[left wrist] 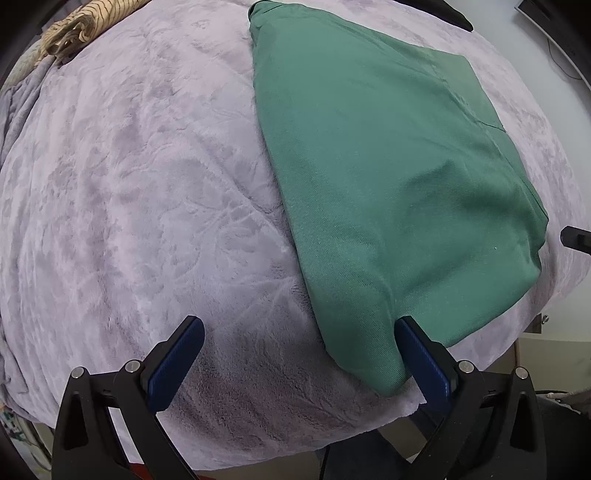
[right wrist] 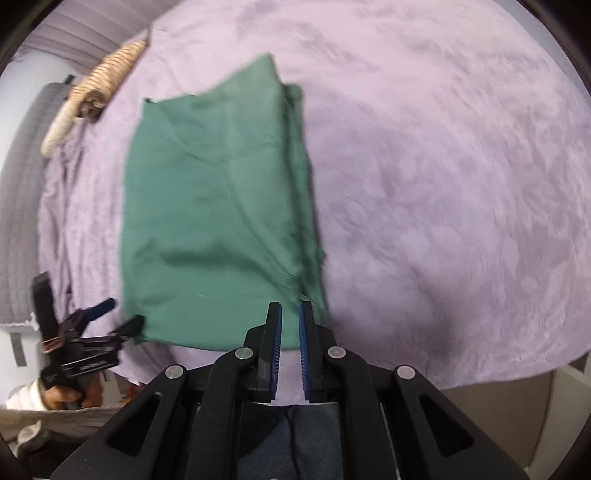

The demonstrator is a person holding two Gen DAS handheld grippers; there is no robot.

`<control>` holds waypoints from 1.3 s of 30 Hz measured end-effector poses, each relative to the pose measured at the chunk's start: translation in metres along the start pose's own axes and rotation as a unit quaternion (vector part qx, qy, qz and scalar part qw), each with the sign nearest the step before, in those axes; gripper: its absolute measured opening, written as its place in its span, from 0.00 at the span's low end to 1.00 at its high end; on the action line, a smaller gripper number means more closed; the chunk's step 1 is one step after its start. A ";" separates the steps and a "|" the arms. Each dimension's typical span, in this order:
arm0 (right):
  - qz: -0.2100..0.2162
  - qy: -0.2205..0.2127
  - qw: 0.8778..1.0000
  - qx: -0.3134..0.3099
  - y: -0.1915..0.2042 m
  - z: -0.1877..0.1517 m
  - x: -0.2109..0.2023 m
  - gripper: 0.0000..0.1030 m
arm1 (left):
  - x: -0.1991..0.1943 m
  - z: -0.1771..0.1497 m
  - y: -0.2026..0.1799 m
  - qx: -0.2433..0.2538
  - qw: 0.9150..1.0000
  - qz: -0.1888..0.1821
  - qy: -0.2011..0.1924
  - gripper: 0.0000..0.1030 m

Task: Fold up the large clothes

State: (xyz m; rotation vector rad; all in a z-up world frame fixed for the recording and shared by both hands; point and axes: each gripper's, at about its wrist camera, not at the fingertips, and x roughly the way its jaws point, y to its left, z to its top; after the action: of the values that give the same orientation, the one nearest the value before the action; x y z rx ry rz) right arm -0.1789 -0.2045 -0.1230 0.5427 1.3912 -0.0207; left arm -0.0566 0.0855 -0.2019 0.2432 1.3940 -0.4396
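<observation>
A green garment [left wrist: 388, 177] lies folded into a long rectangle on the lilac blanket [left wrist: 147, 184]. My left gripper [left wrist: 299, 325] is open wide at the garment's near left corner; the right finger [left wrist: 424, 362] touches the cloth edge, the left finger [left wrist: 177, 365] is over bare blanket. In the right wrist view the garment [right wrist: 218, 206] lies ahead. My right gripper [right wrist: 290, 314] is at its near right corner, jaws narrowly apart, with nothing between them. The left gripper [right wrist: 118, 314] also shows there at the garment's near left corner.
A striped tan cloth [left wrist: 81, 22] lies bunched at the far left edge of the blanket; it also shows in the right wrist view [right wrist: 99, 85]. A grey quilt [right wrist: 22, 184] lies at the left. The blanket's near edge [right wrist: 480, 373] drops off close to the grippers.
</observation>
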 end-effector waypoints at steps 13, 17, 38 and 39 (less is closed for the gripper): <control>-0.046 0.096 0.994 -0.002 -0.007 0.001 0.076 0.08 | 0.000 0.011 -0.005 0.001 1.000 0.000 0.010 1.00; -0.047 0.099 0.994 0.000 -0.003 -0.001 0.078 0.08 | -0.001 0.012 -0.006 -0.003 1.000 -0.003 0.013 1.00; -0.024 0.049 0.998 0.023 0.008 0.038 0.011 0.12 | -0.069 0.060 -0.008 -0.023 0.999 0.046 -0.001 1.00; -0.028 0.040 0.999 0.022 0.012 0.044 0.005 0.12 | -0.075 0.066 -0.006 -0.033 0.998 0.052 -0.007 1.00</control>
State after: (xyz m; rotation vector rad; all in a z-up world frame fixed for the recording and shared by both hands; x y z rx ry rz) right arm -0.1335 -0.2087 -0.1202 0.5448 1.4877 -0.0754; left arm -0.0092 0.0640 -0.1170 0.2567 1.3728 -0.3073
